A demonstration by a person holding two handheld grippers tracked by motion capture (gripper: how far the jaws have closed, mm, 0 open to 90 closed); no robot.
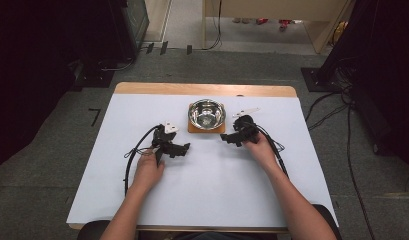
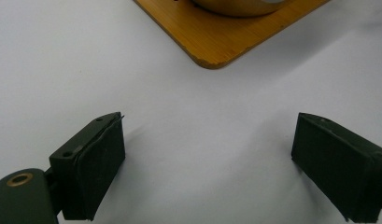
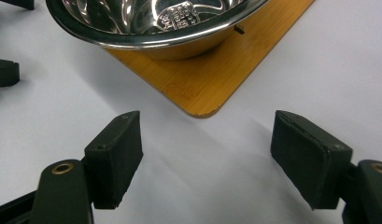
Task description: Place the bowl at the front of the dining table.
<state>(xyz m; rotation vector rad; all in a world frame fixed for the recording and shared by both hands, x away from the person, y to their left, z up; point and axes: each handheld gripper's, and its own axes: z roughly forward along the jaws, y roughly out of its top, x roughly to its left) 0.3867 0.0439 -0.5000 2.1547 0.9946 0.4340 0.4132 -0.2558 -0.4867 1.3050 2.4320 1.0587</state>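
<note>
A shiny steel bowl (image 1: 206, 114) stands on a small wooden board (image 1: 193, 128) at the table's middle back. My left gripper (image 1: 184, 148) rests low on the white table, left and in front of the board, open with nothing between its jaws. In the left gripper view the gripper (image 2: 205, 163) faces a rounded corner of the board (image 2: 216, 37). My right gripper (image 1: 226, 137) sits at the board's front right corner, also open and empty. In the right gripper view the gripper (image 3: 205, 154) points at the board (image 3: 202, 88) and the bowl (image 3: 151, 23) just beyond.
The white table top (image 1: 207, 185) has a wooden strip (image 1: 202, 89) along its far edge. Cables (image 1: 129, 160) trail from both grippers. Dark equipment and floor cables (image 1: 337, 100) surround the table. The left gripper's jaws (image 3: 4, 72) show at the left of the right gripper view.
</note>
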